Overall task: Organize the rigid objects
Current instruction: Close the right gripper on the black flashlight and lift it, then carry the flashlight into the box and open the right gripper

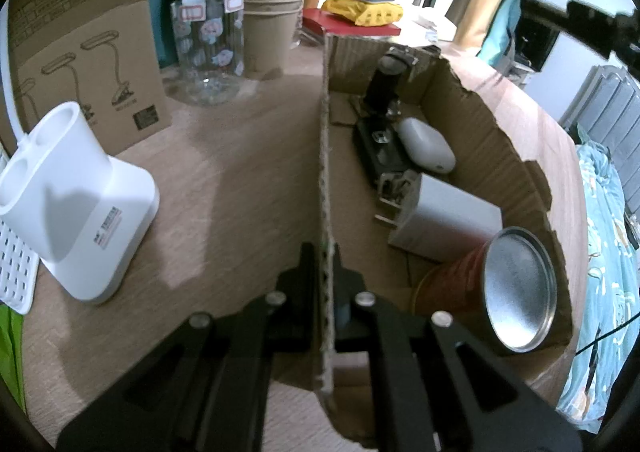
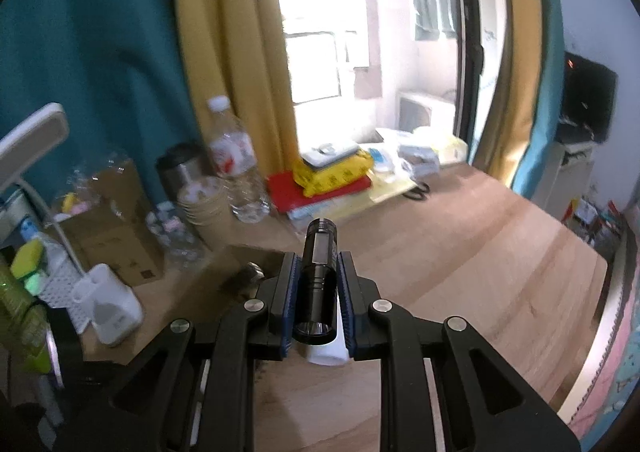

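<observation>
My right tool [image 2: 318, 284] is clamped on a black metal cylindrical flashlight [image 2: 316, 276], which lies lengthwise between the blue pads with its lens end toward the camera and its tail pointing out past the fingertips. I judge this lengthwise hold is meant to keep the round barrel from rolling out sideways. Something white shows under the flashlight near the lens; I cannot tell what it is.

My left tool [image 1: 326, 268] is pressed together on the left wall of the torn brown cardboard box [image 1: 500, 124], pinching the raw corrugated edge, probably to keep the light box from sliding while things go in. Inside lie a red can with a silver metal end [image 1: 516, 292], a white rectangular charger block [image 1: 452, 220], a white oval case [image 1: 426, 144] and some black and metal parts I cannot name.

The open floor of the box lies along the left wall and at the far end; the ragged right rim stands lower. Left of the box, the wooden table [image 1: 224, 180] is bare up to the white plastic lamp base [image 1: 80, 204], and in the right view its right half is wide open.
</observation>
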